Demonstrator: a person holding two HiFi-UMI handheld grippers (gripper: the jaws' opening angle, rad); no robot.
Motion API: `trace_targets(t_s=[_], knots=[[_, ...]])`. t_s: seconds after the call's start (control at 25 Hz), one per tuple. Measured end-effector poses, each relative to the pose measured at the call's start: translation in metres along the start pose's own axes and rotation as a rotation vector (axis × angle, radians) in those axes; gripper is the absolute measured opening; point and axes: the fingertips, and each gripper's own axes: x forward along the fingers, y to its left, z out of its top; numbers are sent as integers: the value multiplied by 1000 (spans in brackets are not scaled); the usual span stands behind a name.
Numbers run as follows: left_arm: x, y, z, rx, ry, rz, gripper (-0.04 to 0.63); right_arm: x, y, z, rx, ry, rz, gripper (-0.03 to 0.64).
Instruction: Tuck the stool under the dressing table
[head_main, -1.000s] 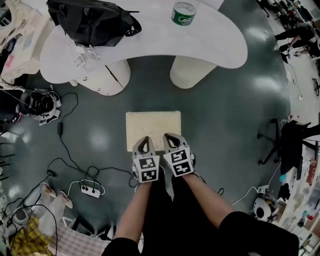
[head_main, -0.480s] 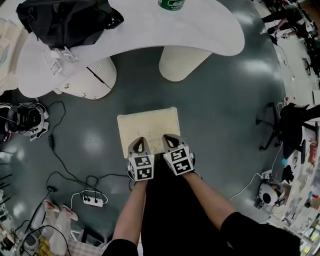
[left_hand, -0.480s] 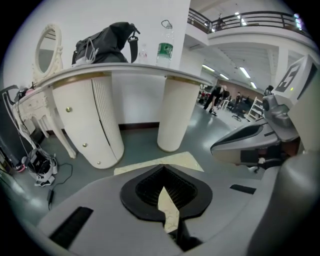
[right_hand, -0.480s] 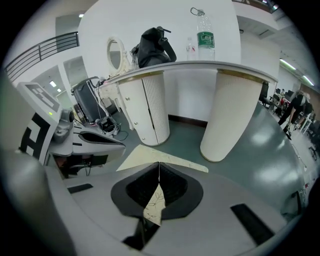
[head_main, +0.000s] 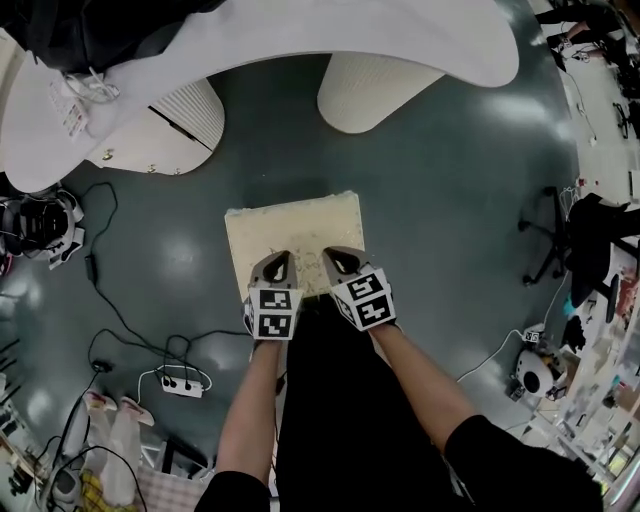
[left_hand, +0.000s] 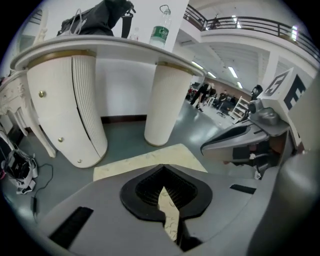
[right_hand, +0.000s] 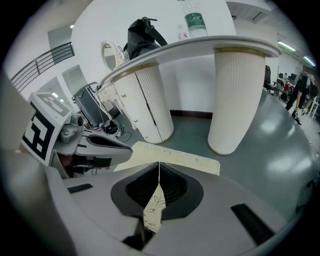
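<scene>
Left gripper (head_main: 279, 256) and right gripper (head_main: 340, 254), jaws together and empty, at the near edge of the cream square padded stool (head_main: 295, 225).
It stands on the dark floor (head_main: 470, 200) before the gap between the ribbed pedestals (head_main: 375, 90) of the white curved dressing table (head_main: 300, 35). It seems stiff, light, soft on top: push its near side low and evenly. The label of the green-labelled bottle (left_hand: 160, 34) is unreadable.

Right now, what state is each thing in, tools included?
Stool: on the floor in front of the dressing table, not tucked under.
Left tool: shut, empty, over the stool's near edge.
Right tool: shut, empty, over the stool's near edge.
Water bottle: upright on the dressing table.
Black bag: lying on the dressing table.
</scene>
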Motion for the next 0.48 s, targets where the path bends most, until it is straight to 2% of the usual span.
trace_targets(t_s=[0.08, 0.2, 0.28, 0.36, 0.48], knots=[[6, 6, -7, 15, 33, -22, 3, 8, -4, -5, -1, 20, 14, 8], [15, 14, -21, 22, 106, -9, 14, 17, -5, -12, -10, 50, 38, 8], [21, 16, -24, 27, 124, -13, 91, 22, -6, -17, 3, 64, 64, 15], [24, 18, -29, 27, 147, -51, 142, 27, -7, -23, 45, 79, 121, 163], [23, 30, -42, 40, 193, -130, 186, 28, -26, -40, 98, 98, 194, 197]])
